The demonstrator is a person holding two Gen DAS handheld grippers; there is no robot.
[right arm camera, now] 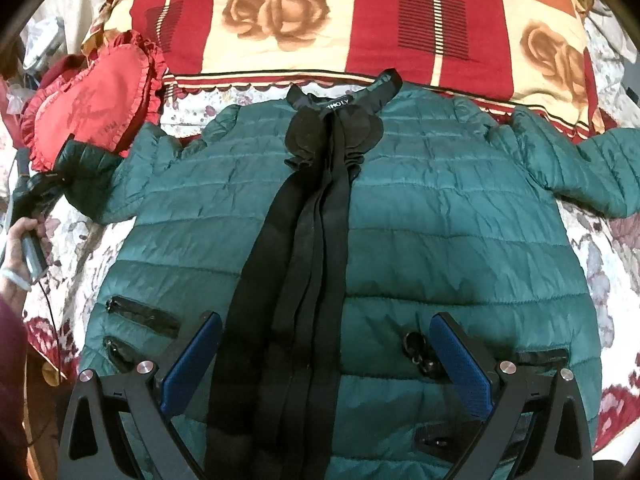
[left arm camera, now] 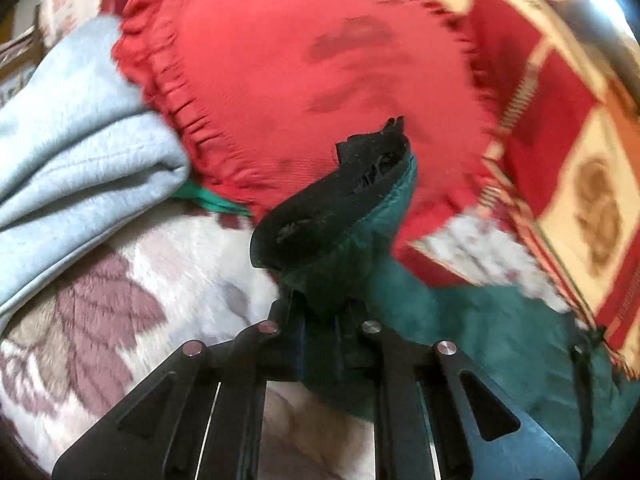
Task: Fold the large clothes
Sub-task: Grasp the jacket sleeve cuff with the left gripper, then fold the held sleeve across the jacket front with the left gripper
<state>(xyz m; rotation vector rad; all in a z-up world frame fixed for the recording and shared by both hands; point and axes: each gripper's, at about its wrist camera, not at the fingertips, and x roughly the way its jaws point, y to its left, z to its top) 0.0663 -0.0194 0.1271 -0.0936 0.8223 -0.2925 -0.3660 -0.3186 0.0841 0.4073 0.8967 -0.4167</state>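
The right wrist view is taken from above the near hem of the green jacket [right arm camera: 400, 208], faced toward the far patterned blanket [right arm camera: 280, 20], with the whole jacket front seen at a moderate distance. The left wrist view is set very close at the jacket's left sleeve cuff [left arm camera: 332, 204], faced toward the red heart pillow [left arm camera: 300, 80]. Pillow, blanket, cuff and floral bedspread [left arm camera: 120, 300] are shared by both views.

Puffer jacket [right arm camera: 420, 208]: teal green, black placket and collar. Heart cushion [right arm camera: 88, 108]: red, ruffled edge. Quilt [right arm camera: 344, 12]: red/cream checks, tan roses. Bedspread [left arm camera: 132, 280]: white, mauve leaf print. Folded fleece [left arm camera: 76, 152]: pale blue. Right tongs [right arm camera: 326, 356]: blue pads.
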